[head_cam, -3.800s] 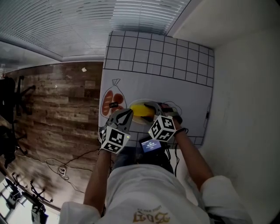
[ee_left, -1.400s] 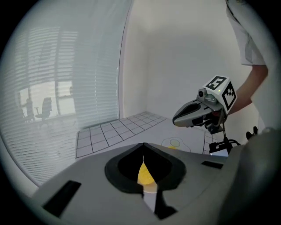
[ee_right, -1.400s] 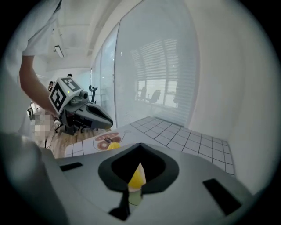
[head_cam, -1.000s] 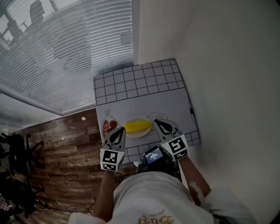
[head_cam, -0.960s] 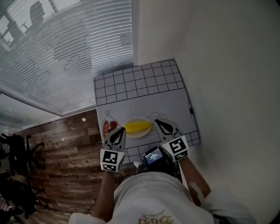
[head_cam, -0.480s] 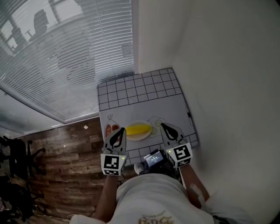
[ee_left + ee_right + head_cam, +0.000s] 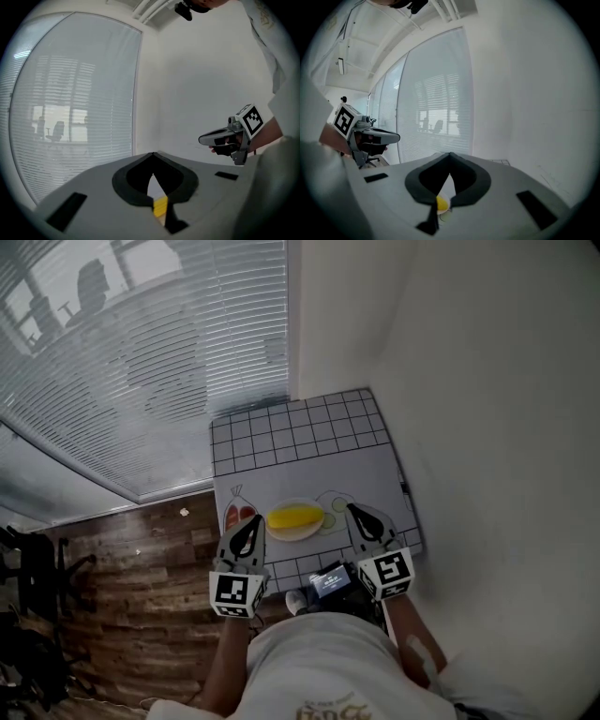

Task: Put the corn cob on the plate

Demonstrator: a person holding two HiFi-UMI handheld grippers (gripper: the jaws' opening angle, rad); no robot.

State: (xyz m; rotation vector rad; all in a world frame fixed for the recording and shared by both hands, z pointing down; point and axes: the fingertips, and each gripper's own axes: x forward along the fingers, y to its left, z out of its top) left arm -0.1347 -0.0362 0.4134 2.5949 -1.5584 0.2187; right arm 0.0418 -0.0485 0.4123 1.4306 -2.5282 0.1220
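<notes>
The yellow corn cob lies across the white plate on the grey mat. My left gripper hovers by the plate's near-left side, shut and empty. To the plate's right my right gripper is held the same way, shut with nothing in it. In the left gripper view the closed tips frame a strip of corn cob below, and the right gripper shows at the right. The right gripper view shows its own shut tips, the cob's end and the left gripper.
The mat has a black grid at the back and printed outlines: a bag with red shapes left of the plate, a drawing to its right. A white wall stands right, window blinds behind, wooden floor left. A small screen sits at the person's chest.
Earlier the right gripper was at the corn cob on the plate. Both grippers have since drawn back and risen, empty; the cob stays on the plate.
</notes>
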